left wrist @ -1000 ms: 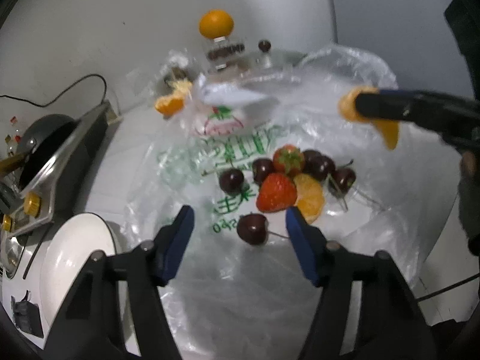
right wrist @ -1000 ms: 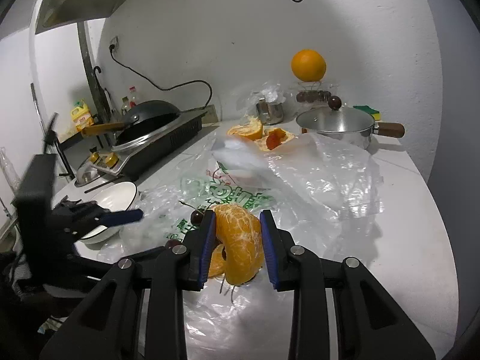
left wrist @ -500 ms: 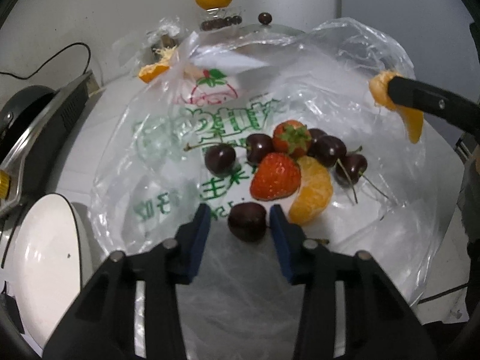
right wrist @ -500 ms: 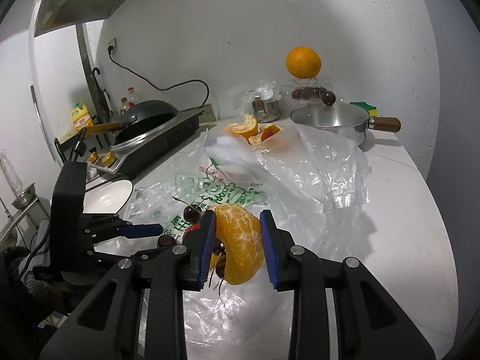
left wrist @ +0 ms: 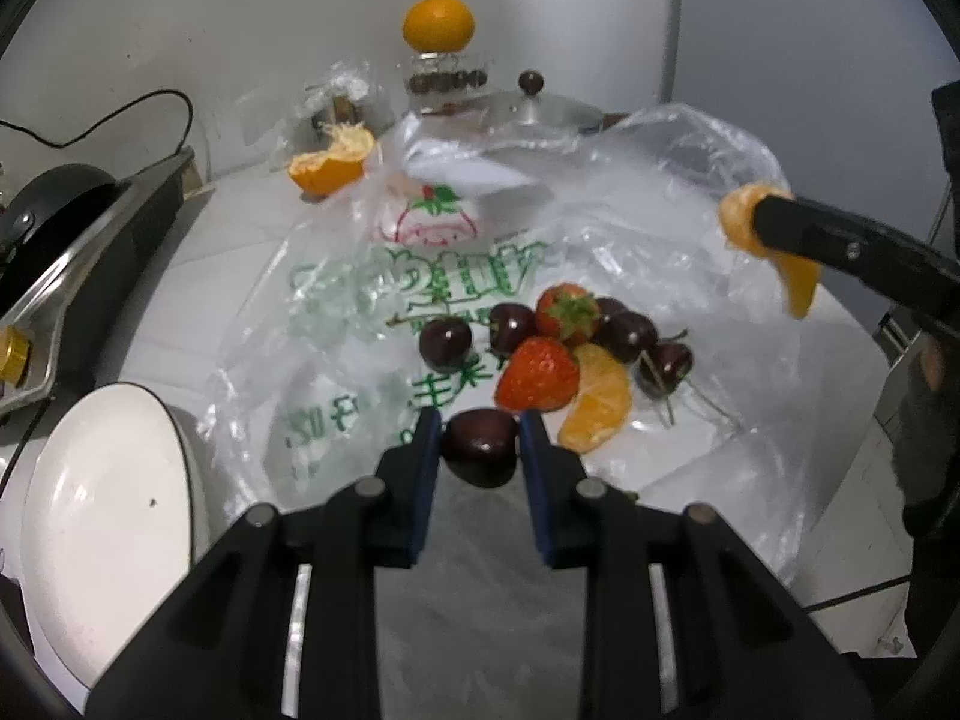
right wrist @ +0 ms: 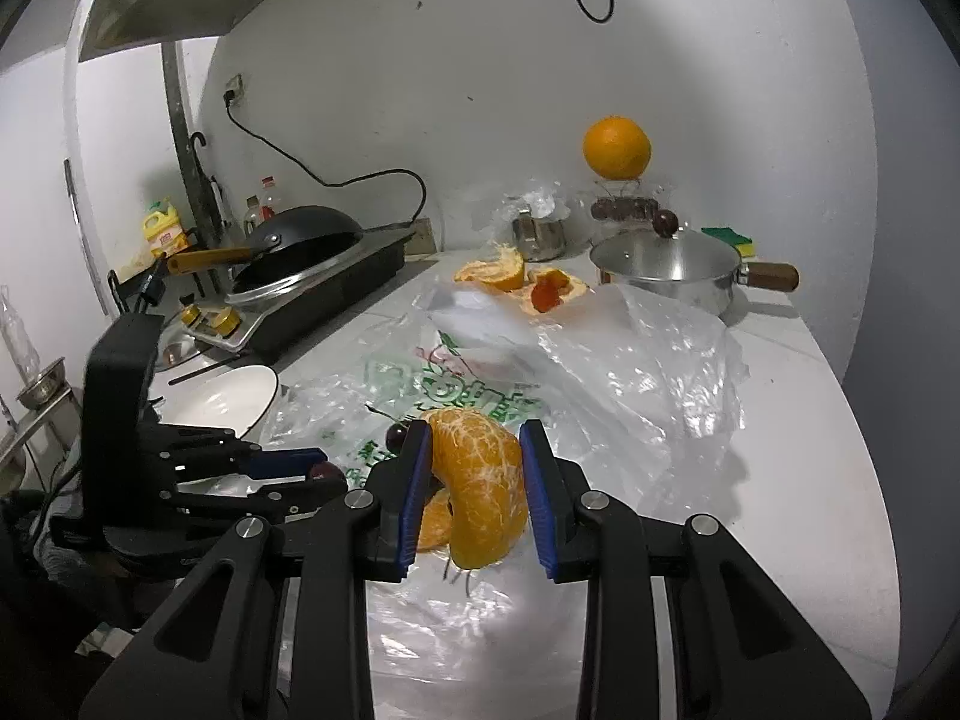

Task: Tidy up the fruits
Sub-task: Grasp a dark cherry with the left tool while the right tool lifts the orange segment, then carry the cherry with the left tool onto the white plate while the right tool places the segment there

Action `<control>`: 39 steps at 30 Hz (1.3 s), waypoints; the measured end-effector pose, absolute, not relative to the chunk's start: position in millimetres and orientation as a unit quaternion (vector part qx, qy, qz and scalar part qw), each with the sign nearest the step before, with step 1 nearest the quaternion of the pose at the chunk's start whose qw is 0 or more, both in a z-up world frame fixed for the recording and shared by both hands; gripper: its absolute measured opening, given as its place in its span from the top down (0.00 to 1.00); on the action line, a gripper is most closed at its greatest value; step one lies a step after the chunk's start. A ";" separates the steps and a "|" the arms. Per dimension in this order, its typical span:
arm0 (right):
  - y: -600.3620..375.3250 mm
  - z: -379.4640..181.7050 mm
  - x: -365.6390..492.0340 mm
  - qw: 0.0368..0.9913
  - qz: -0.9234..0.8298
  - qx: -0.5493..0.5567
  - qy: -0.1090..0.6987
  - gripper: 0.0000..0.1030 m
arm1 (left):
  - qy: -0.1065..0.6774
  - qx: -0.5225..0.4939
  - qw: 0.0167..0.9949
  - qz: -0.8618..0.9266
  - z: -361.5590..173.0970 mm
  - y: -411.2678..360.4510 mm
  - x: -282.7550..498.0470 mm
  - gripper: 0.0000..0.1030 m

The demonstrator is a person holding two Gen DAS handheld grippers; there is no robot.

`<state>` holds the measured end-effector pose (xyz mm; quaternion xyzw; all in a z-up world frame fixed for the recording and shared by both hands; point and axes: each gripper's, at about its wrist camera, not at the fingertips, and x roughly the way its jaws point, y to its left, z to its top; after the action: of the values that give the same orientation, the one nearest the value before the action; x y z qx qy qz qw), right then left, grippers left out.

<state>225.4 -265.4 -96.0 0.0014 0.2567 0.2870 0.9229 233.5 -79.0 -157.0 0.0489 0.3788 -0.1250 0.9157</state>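
My left gripper (left wrist: pixel 480 450) is shut on a dark cherry (left wrist: pixel 480 447) at the near edge of a fruit pile on a clear plastic bag (left wrist: pixel 384 324). The pile holds two strawberries (left wrist: pixel 537 369), several cherries (left wrist: pixel 445 343) and an orange segment (left wrist: pixel 597 399). My right gripper (right wrist: pixel 474 480) is shut on a peeled orange piece (right wrist: pixel 480 486) and holds it above the bag; it shows at the right of the left wrist view (left wrist: pixel 774 246). The left gripper shows in the right wrist view (right wrist: pixel 312 471).
A white bowl (left wrist: pixel 108 504) sits left of the bag. A stove with a black pan (right wrist: pixel 306 252) stands at the left. Orange peels (right wrist: pixel 510 273), a steel pot (right wrist: pixel 672 270) and a whole orange (right wrist: pixel 617 147) on a jar are at the back.
My left gripper moved forward to the nearest cherry and closed on it. My right gripper kept hold of the orange piece and stayed raised above the bag.
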 end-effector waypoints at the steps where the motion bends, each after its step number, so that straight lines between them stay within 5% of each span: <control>1: -263.1 -94.6 223.7 0.923 0.287 0.000 0.256 0.69 | 0.376 0.048 0.917 -0.126 -154.8 -78.8 231.1 0.74; 39: -120.9 -75.7 194.9 0.899 0.353 -0.070 0.251 0.69 | 0.293 -0.024 0.956 -0.027 -115.1 77.8 146.3 0.73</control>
<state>194.9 -120.9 -75.7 -0.0697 0.2510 0.3527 0.8988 146.3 77.8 -115.1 -0.0244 0.2926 -0.0267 0.9555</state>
